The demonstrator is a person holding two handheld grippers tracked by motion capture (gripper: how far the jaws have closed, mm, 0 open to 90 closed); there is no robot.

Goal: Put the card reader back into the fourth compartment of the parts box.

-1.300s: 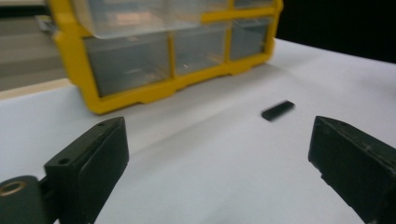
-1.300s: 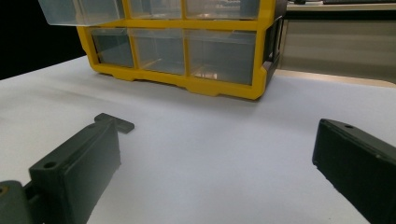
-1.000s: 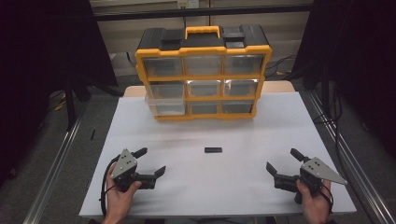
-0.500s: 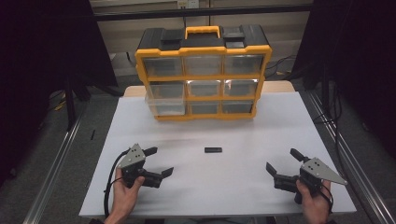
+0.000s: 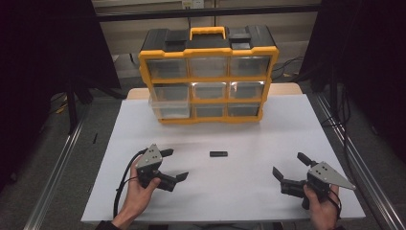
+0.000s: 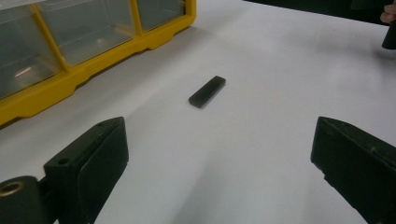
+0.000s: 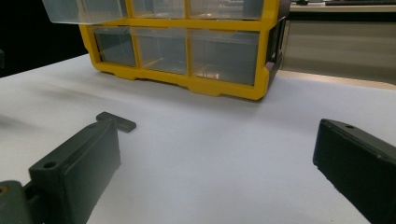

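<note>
Two open grippers, nothing picked up yet

Step in hand looks like the approach to the small black bar (image 5: 218,154). It lies flat on the white table (image 5: 249,129), roughly mid-table, between the two grippers and well in front of the yellow drawer cabinet (image 5: 208,76).

Left gripper (image 5: 173,165): fingers (image 6: 91,161) spread wide, holding nothing. It sits near the bar, to its left, and in the left gripper view the bar (image 6: 207,91) lies ahead between the fingers, angled diagonally. My read: this one takes the pick.

Right gripper (image 5: 289,167): fingers (image 7: 77,165) also wide apart, empty, resting low near the table's right front. In the right gripper view the bar (image 7: 116,122) sits off to the left, just past the left finger tip.

Cabinet: one clear drawer (image 5: 165,108) on the lower left juts out past the frame; likely the drop spot, though I can't tell for sure.

Next move calls for:
- advance the left gripper until the bar is between the fingers
- turn the wrist so the fingers close across the bar's narrow width
- get low; the bar is thin and flat, easy to skid instead of grip
</note>
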